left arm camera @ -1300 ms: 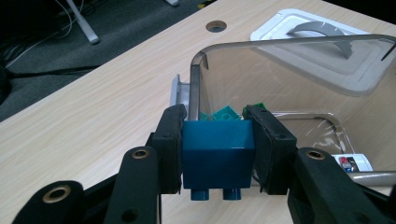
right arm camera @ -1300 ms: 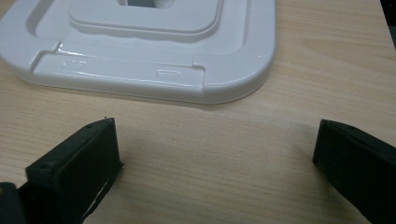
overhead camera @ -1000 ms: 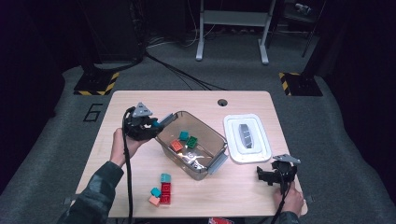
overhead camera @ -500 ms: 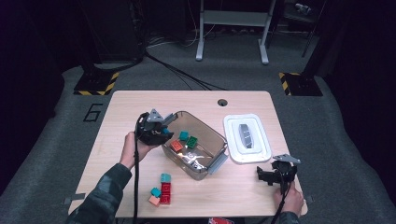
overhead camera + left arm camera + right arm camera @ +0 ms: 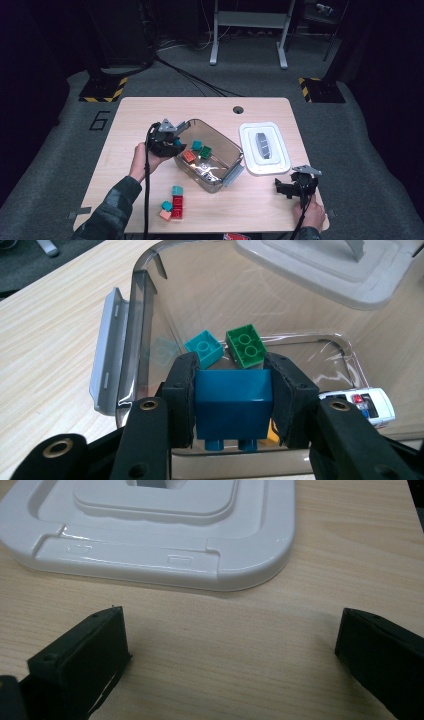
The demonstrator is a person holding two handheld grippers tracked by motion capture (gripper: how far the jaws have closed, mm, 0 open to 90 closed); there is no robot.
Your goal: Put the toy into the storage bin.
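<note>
A pale wooden table [image 5: 150,115] stands on grey carpet in a dark room, with black cables trailing across the floor behind it. On it sits a clear smoky plastic bin [image 5: 227,150], set at a slant to the table edges, and just beside that a white plastic lid with a grey handle [image 5: 263,148].

The left gripper [image 5: 231,390] hangs over the near end of the bin, its black pads pinching a dark blue plastic building block [image 5: 233,402] from both sides. The block's studs point down toward the camera, its flat underside facing away into the bin; its long axis runs from pad to pad. Part of its lower edge is cut off by the jaws.

Inside the bin lie a teal block [image 5: 205,347] and a green block [image 5: 245,345], touching at a corner, and a white toy car [image 5: 367,406], half hidden behind the right jaw.

The right gripper [image 5: 227,645] rests low over bare wood near the lid, jaws spread wide with nothing between them.
</note>
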